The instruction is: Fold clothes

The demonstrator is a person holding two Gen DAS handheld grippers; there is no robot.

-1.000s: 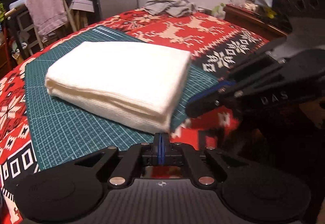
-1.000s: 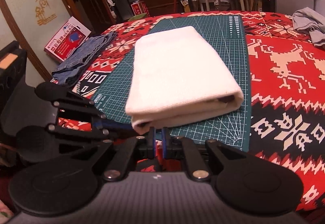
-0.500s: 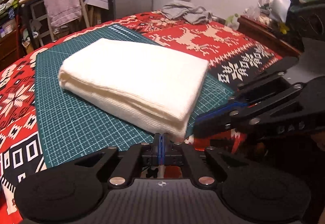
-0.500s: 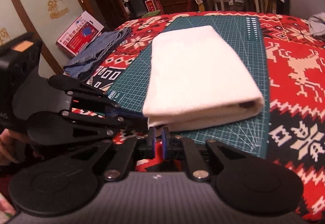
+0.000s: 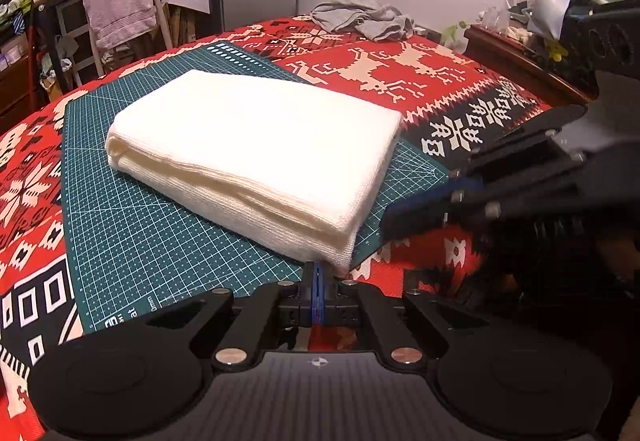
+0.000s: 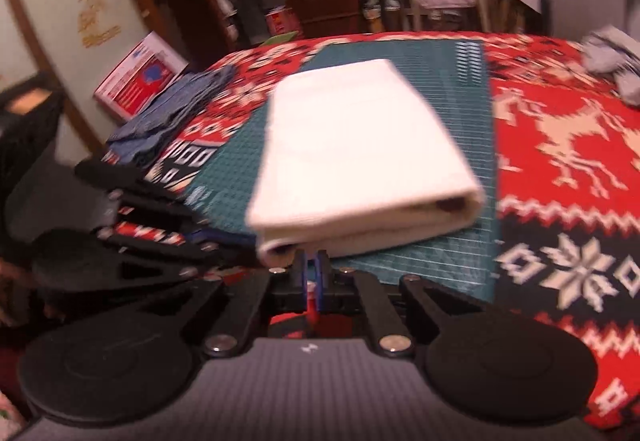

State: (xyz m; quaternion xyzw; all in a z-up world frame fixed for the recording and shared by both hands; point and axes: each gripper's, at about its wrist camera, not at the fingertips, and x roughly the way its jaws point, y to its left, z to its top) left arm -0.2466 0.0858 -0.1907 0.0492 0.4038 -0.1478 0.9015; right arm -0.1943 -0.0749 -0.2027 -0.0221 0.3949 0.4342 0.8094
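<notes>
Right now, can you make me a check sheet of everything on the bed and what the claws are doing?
Surface: green cutting mat lying on a red patterned blanket.
Job's things: cream cloth, folded into a thick rectangle on the mat.
Clutter: crumpled grey garment at the far edge; folded denim beside the mat.
Grippers: left claw shut, empty, just short of the cloth's near corner; right claw slightly open at the cloth's near edge.
Cables: nothing seen.
Surroundings: pink towel over a chair, crowded shelves, red-and-white box on the floor.
</notes>
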